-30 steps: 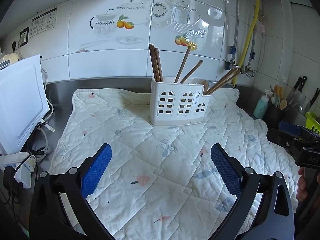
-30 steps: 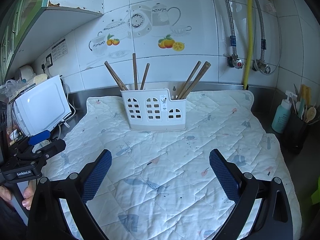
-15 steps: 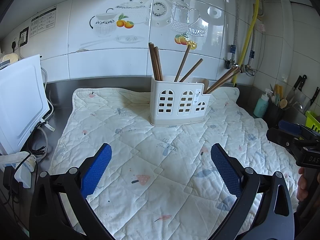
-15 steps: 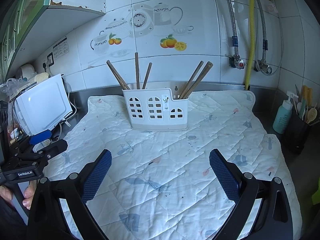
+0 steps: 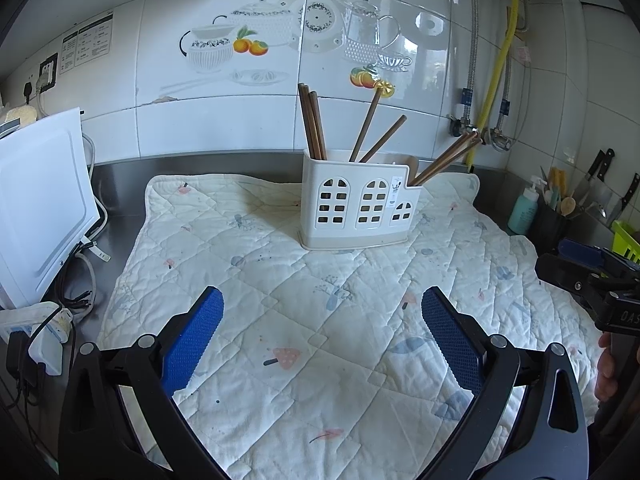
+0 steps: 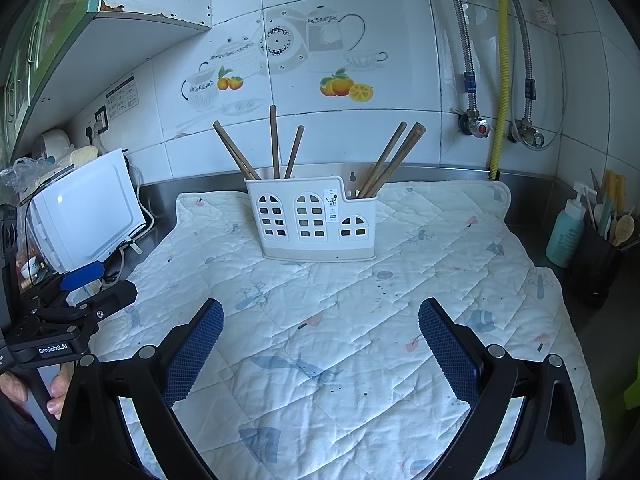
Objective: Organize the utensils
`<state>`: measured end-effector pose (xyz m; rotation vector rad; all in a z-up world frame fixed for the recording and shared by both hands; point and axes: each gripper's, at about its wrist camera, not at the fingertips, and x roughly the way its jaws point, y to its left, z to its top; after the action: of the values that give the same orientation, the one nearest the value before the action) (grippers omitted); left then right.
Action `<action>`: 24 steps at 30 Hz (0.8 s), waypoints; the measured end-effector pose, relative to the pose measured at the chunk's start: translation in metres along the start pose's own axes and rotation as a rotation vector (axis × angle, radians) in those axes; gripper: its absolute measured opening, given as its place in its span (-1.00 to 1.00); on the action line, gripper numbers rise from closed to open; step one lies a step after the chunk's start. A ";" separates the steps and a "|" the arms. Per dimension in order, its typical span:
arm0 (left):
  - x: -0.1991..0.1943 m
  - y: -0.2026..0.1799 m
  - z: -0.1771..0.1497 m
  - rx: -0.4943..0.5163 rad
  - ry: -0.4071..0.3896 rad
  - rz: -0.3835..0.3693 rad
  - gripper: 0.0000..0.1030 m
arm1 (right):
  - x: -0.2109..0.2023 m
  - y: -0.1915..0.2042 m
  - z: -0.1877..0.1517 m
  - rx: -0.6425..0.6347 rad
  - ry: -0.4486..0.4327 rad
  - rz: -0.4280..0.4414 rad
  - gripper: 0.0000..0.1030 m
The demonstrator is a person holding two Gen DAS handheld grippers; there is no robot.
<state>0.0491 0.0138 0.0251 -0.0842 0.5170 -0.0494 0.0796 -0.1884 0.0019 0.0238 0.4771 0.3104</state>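
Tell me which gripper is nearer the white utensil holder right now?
Too close to call. The left gripper and right gripper both hover open over the quilted mat, well short of the white utensil holder, facing it from either side.

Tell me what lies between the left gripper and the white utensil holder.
Nothing but bare quilted mat. In the left wrist view, the open left gripper faces the white utensil holder across printed cloth, with no utensil lying there.
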 end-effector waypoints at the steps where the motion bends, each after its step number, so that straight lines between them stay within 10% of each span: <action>1: 0.000 0.000 0.000 0.000 0.000 0.001 0.91 | 0.000 0.000 0.000 -0.001 0.000 -0.002 0.84; 24: 0.002 -0.001 0.001 0.008 0.005 0.009 0.91 | -0.001 -0.002 0.000 0.001 -0.004 0.002 0.84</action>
<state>0.0508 0.0128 0.0248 -0.0740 0.5220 -0.0431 0.0791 -0.1908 0.0024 0.0260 0.4734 0.3123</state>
